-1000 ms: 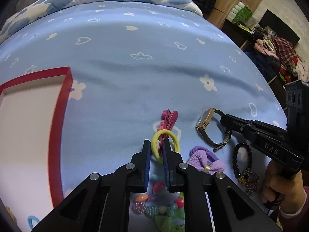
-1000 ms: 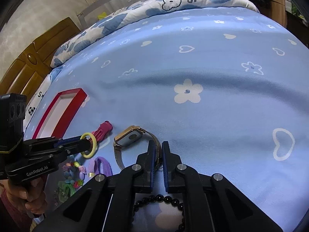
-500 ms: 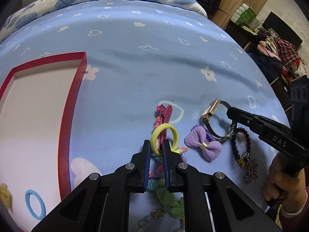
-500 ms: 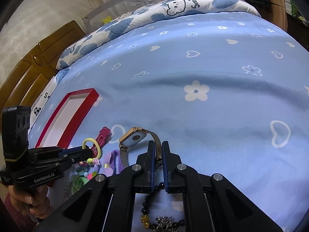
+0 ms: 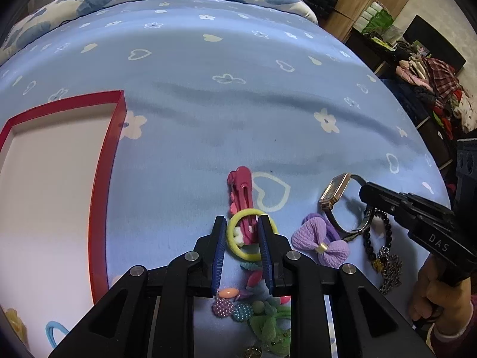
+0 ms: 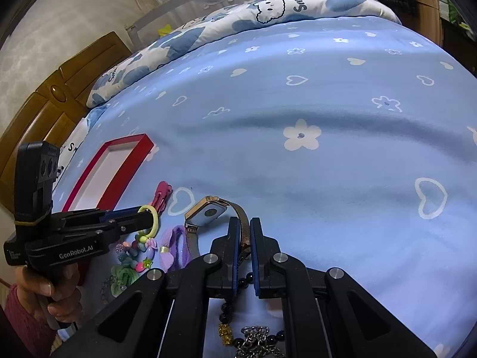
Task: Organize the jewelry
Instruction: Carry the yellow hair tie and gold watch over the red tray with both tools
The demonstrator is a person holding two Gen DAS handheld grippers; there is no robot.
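Note:
My left gripper [image 5: 241, 223] has its jaws apart around a yellow hair tie [image 5: 238, 237] that lies over a pink hair clip [image 5: 243, 192] on the blue bedsheet. My right gripper [image 6: 244, 226] is shut on the metal band of a gold wristwatch [image 6: 208, 213]; the watch also shows in the left wrist view [image 5: 334, 191]. A purple bow [image 5: 320, 240], a black bead bracelet [image 5: 377, 238] and colourful beaded pieces [image 5: 238, 304] lie nearby. The red tray [image 5: 103, 179] sits to the left.
A blue hair ring [image 5: 55, 329] and a yellowish item [image 5: 12, 322] lie in the tray. A patterned pillow [image 6: 268, 6] is at the bed's far end. A wooden headboard [image 6: 44, 101] stands at left. Furniture and clothes [image 5: 429, 71] stand beyond the right bed edge.
My left gripper's jaws have opened and let go of the yellow hair tie, which now lies on the sheet. The right gripper stays shut on the watch band.

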